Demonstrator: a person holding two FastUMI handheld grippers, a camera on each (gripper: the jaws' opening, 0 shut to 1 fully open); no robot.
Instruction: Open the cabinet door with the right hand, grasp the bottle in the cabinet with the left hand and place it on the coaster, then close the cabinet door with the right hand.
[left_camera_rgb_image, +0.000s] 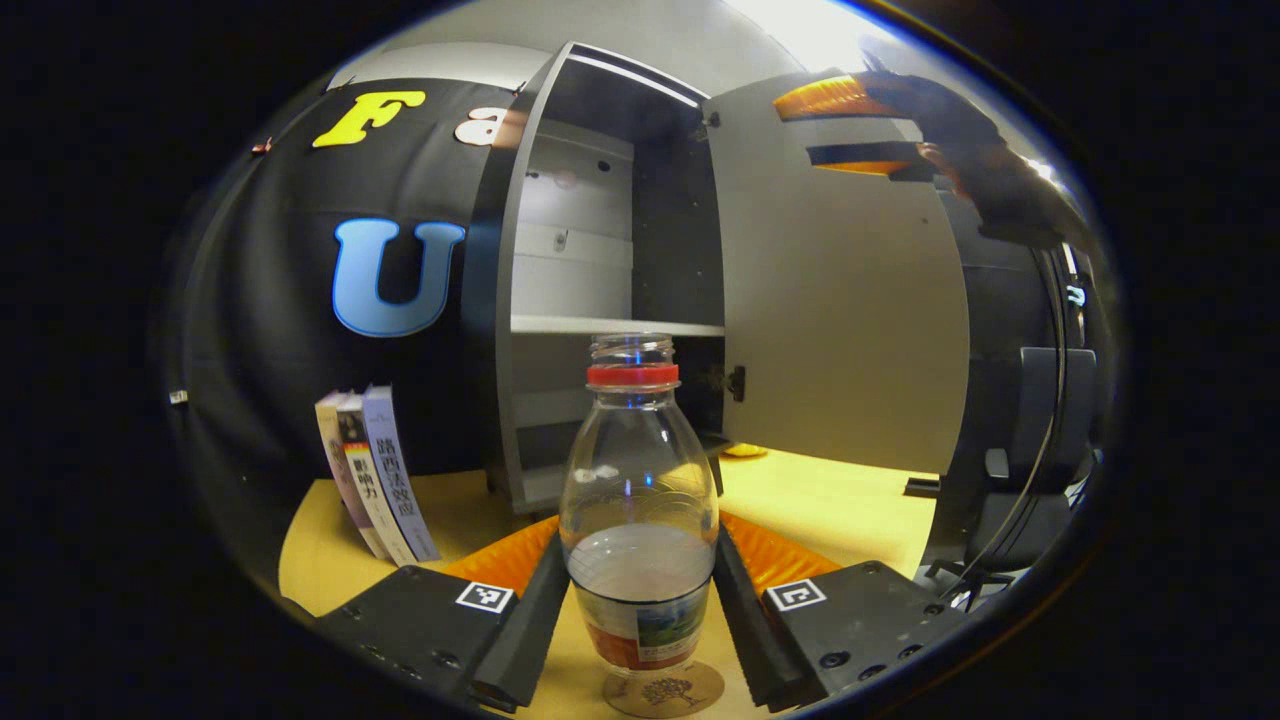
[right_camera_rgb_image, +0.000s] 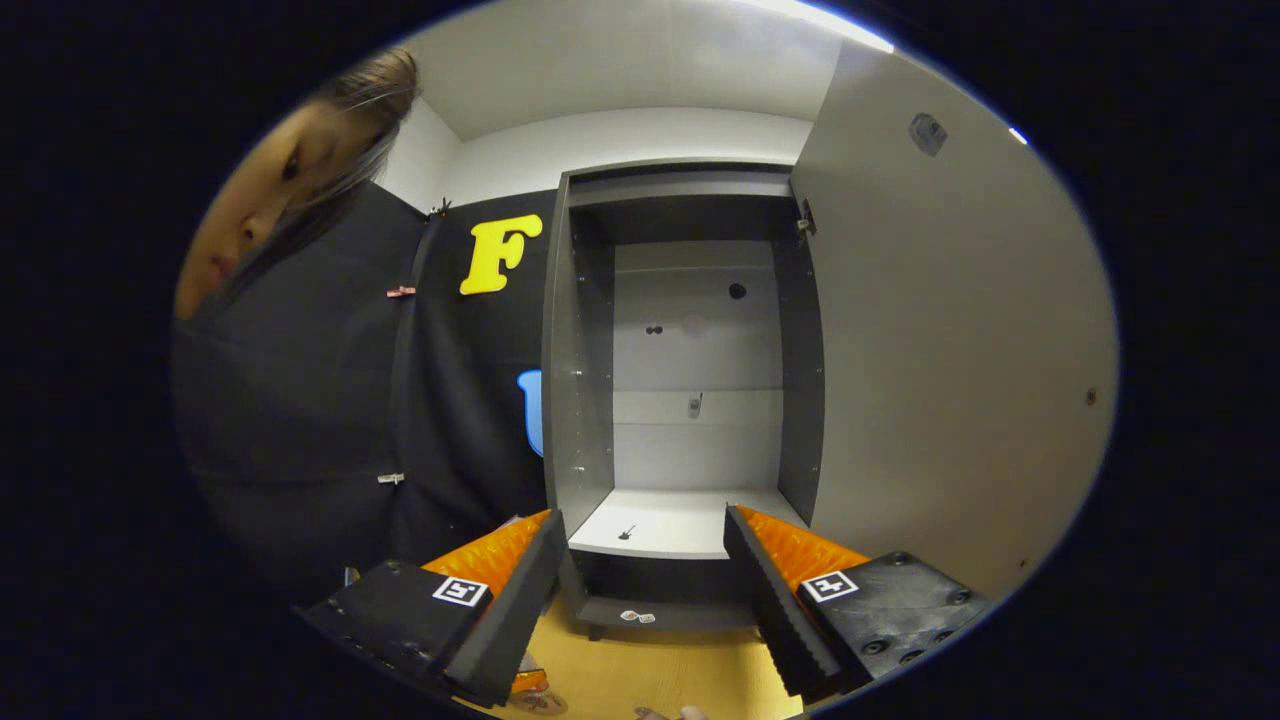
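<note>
In the left gripper view, three books (left_camera_rgb_image: 375, 475) stand upright on the wooden table (left_camera_rgb_image: 850, 505), off to the left of the left gripper (left_camera_rgb_image: 640, 610) and ahead of it. Between that gripper's fingers stands the bottle (left_camera_rgb_image: 638, 500), clear, uncapped, with a red ring at its neck, upright on the round coaster (left_camera_rgb_image: 663, 690). Both fingers lie close along the bottle's sides, but whether they press on it or have just let go cannot be told (the gaps are too fine to read). Straight ahead, past the bottle, the cabinet (left_camera_rgb_image: 600, 250) stands with its shelf (left_camera_rgb_image: 615, 325) bare, and its door (left_camera_rgb_image: 840, 290) swung wide to the right. Up at the far right, the right gripper (left_camera_rgb_image: 860, 125) hovers by the door's top outer corner; its grip cannot be judged from here.

In the right gripper view, a person in dark clothing (right_camera_rgb_image: 290, 400) leans in at the left. The right gripper (right_camera_rgb_image: 640, 590) has its fingers spread apart with nothing between them. Ahead lies the cabinet (right_camera_rgb_image: 690, 350) interior, its shelf (right_camera_rgb_image: 665, 525) just beyond the fingertips. The door (right_camera_rgb_image: 960, 370) stands open to the gripper's right.
</note>
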